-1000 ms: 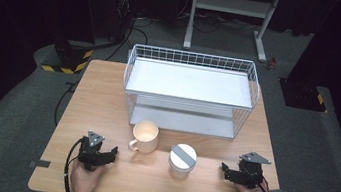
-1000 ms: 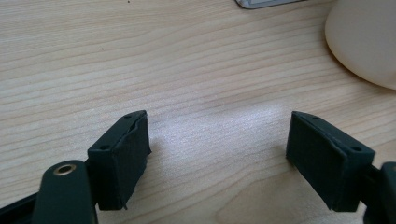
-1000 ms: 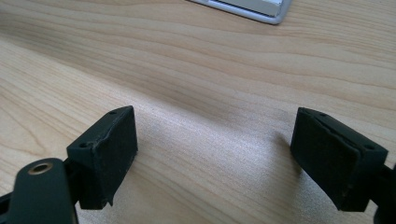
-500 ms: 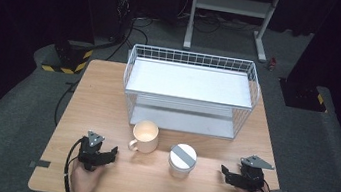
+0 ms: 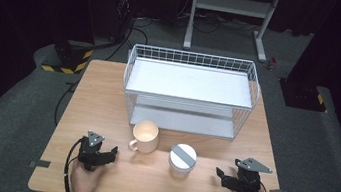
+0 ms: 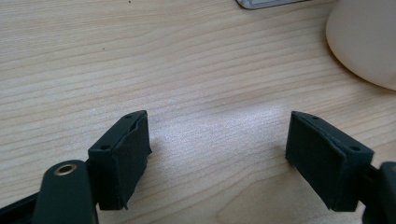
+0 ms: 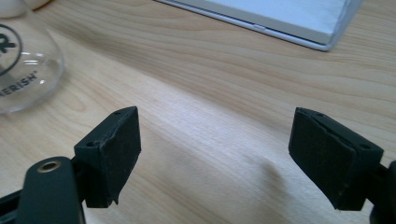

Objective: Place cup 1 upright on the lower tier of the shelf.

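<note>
- Two grippers resting low on the table [image 5: 109,87], and neither has anything in hand: my left gripper [image 5: 110,155] at seven o'clock, my right gripper [image 5: 219,177] at five o'clock.
- Left jaws stand wide apart over bare wood; the cream mug [image 5: 145,136] sits just off them at one o'clock, not touched.
- Right jaws also stand open and empty, having just eased in a little; the lidded jar [image 5: 182,160] waits at ten o'clock from them.
- My read: this is the approach, with no grasp made.
- Next I'd slide the left in around the mug's body and square up before closing.
- The wire shelf rack [image 5: 190,91] stands at twelve o'clock, a likely destination.
</note>
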